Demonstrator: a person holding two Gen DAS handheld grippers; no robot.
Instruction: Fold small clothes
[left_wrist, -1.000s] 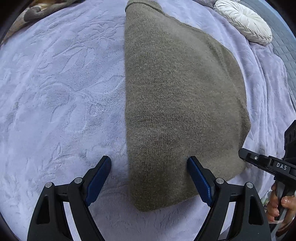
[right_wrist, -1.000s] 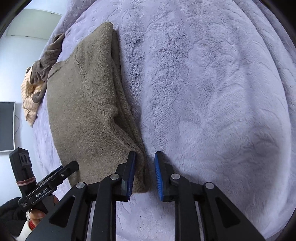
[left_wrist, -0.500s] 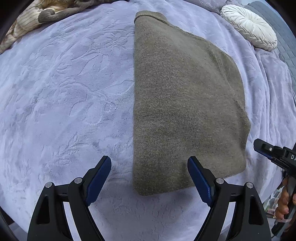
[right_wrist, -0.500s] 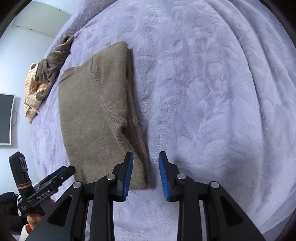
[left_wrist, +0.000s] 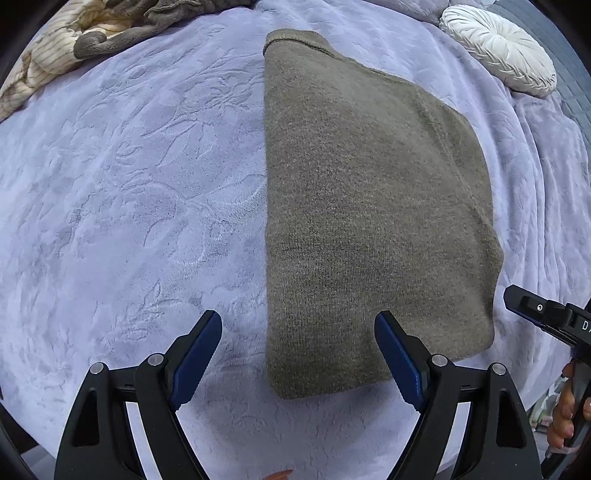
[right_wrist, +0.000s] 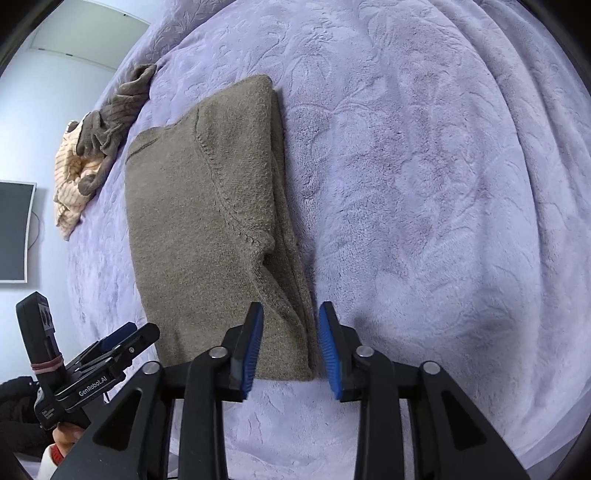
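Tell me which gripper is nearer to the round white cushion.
Right. The right gripper sits off the folded sweater's edge on the white cushion's side; the left gripper is above the sweater's opposite corner.

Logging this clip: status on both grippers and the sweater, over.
Left gripper wide open, empty. Right gripper jaws just opening, pads clear of the olive sweater. Sweater folded flat on the lilac blanket. Nothing in the way.

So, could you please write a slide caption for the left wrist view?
Open left claw above a folded olive sweater on a lilac blanket.
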